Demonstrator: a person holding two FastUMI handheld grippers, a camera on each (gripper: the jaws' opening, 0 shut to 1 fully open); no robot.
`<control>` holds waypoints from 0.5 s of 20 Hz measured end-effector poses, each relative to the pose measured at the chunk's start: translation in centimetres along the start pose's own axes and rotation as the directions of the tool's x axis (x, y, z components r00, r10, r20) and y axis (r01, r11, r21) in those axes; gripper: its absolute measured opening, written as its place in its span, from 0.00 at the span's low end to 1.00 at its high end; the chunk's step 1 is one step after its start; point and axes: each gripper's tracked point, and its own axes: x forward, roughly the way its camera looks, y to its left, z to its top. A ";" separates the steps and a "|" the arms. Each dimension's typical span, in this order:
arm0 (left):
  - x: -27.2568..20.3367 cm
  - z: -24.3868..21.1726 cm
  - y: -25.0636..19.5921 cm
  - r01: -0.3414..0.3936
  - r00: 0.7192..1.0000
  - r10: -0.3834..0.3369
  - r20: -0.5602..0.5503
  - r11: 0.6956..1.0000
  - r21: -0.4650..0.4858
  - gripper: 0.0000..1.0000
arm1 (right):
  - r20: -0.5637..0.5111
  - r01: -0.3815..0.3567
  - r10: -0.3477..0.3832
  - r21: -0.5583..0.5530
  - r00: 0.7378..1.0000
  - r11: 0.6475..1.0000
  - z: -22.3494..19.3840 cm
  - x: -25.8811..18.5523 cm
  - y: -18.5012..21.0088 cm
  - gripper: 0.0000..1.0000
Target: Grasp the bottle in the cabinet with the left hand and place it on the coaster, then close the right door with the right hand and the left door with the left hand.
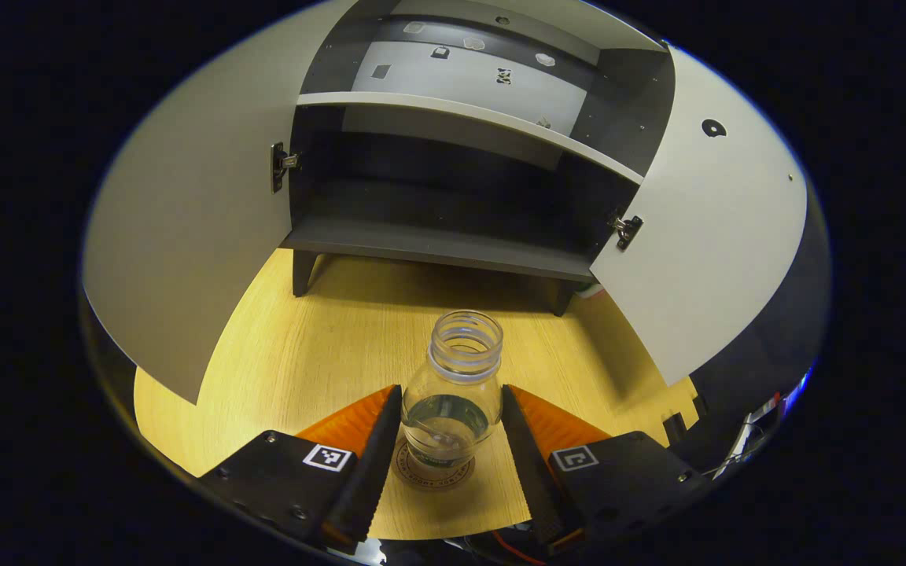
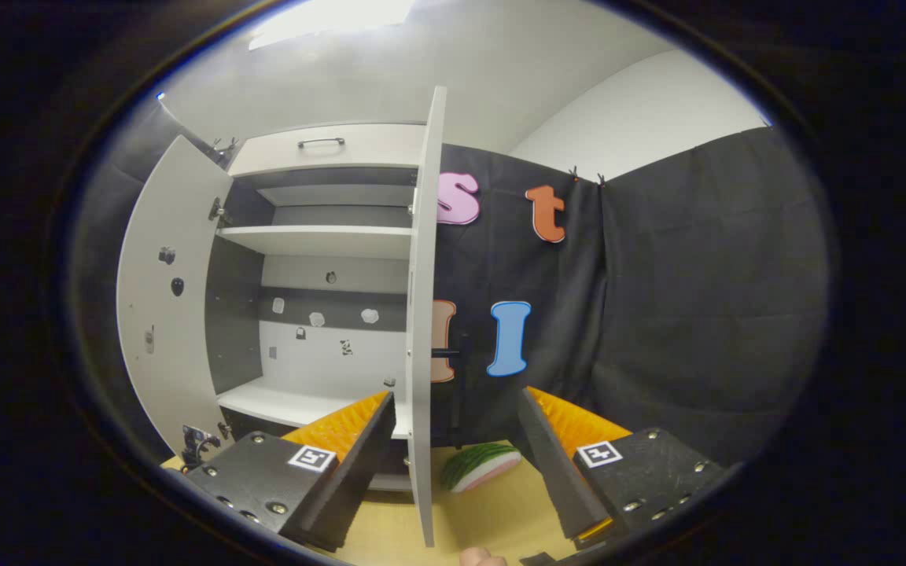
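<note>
The bottle [image 1: 453, 393] stands upright on the coaster [image 1: 433, 472], on the desk [image 1: 327, 346] in front of the open cabinet [image 1: 453, 196], with the left claw [image 1: 451, 456] released around it: its jaws flank the bottle, and a thin gap seems to show on each side, though contact at the very pads is hard to rule out. The bottle is clear plastic, round, capless, with a ribbed threaded neck and a dark label band; light and tall on a small round coaster, it would likely tip or skid off if a finger drags it as the claw backs away. In the right gripper view the right claw [image 2: 457, 464] is spread, with the right door [image 2: 421, 314] edge-on between its fingers, a thin flat white panel. A skewed push could let that smooth edge slip past a finger, and the watermelon slice [image 2: 480, 465] beside the door's foot may get nudged
</note>
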 end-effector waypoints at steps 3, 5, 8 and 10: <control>-0.5 -0.3 0.0 -0.002 1.000 0.002 -0.005 1.000 -0.007 0.78 | -0.007 -0.006 0.006 0.007 1.000 1.000 -0.5 0.3 0.2 0.94; -0.6 -0.6 -0.2 -0.002 1.000 0.002 -0.015 1.000 0.001 0.78 | -0.017 -0.006 0.006 0.018 1.000 1.000 -0.9 0.5 0.1 0.96; -0.6 -0.7 -0.4 -0.002 1.000 0.003 -0.031 1.000 0.022 0.78 | -0.023 -0.002 0.003 0.037 1.000 0.999 -1.0 0.8 -0.2 0.94; -0.6 -0.8 -0.7 -0.004 0.999 0.005 -0.043 0.999 0.037 0.82 | -0.016 0.003 -0.003 0.039 1.000 0.999 -0.9 1.0 -0.4 0.96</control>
